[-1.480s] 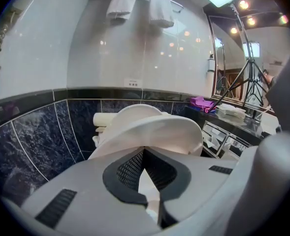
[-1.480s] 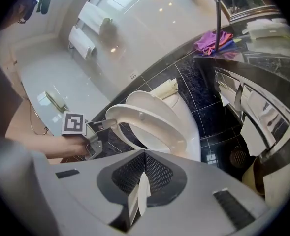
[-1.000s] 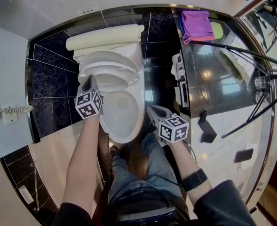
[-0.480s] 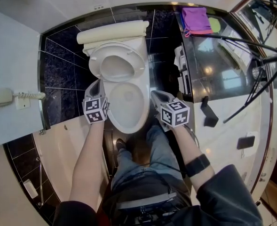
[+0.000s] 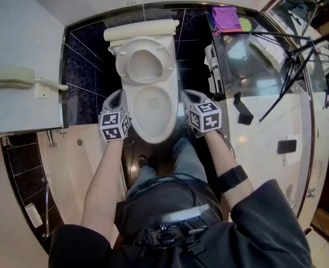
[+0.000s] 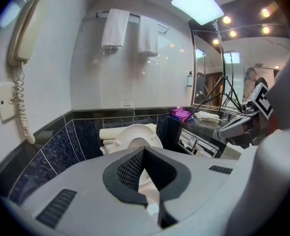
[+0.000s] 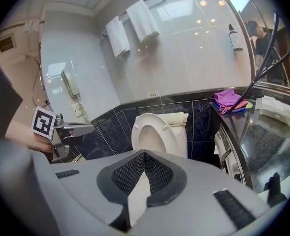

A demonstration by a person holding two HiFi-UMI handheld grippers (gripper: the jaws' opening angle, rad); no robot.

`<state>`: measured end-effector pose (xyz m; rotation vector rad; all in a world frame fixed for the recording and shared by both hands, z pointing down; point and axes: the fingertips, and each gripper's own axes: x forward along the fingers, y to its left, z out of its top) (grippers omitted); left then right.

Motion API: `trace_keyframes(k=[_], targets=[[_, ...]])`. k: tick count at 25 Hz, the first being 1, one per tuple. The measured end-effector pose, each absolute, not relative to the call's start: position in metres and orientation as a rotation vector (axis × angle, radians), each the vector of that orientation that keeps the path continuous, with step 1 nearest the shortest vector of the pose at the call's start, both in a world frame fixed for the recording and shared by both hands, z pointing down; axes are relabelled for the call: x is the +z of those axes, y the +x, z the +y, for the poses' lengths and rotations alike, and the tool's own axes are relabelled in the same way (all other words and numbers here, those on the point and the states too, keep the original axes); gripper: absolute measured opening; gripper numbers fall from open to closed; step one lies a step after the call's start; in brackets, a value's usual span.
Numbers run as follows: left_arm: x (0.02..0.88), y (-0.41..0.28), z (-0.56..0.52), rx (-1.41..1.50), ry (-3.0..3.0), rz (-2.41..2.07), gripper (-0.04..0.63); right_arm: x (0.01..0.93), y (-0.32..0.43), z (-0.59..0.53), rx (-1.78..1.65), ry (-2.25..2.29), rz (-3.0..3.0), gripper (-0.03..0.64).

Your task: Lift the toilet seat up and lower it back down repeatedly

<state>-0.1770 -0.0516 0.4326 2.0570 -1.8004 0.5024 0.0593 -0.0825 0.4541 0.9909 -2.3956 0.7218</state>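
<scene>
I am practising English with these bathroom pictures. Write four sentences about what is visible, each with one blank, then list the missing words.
1. The toilet seat is ____ (up or down), leaning toward the tank.
2. The cloth on the dark counter is ____ in colour.
3. The number of white towels hanging on the wall rail is ____.
4. In the head view, the wall telephone is on the ____ side of the toilet.

Missing words: up; purple; two; left.
</scene>
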Motion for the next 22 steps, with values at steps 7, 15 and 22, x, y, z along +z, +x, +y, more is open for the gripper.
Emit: trace_keyframes(k=[7, 15, 22], targets=[[0.399, -0.184, 0.005, 0.436, 2.11, -1.772, 0.0, 0.416, 0.062, -0.051, 0.634, 1.099, -2.379, 0.015], [0.368, -0.191, 0.045, 0.372, 2.19, -1.761, 0.0, 0.392, 0.075, -0.025, 0.558, 1.227, -2.342, 0.014], [0.361, -0.195, 0.066, 0.36, 2.204, -1.758, 0.0, 0.393, 0.08, -0.001, 0.552, 1.24, -2.32, 0.012]])
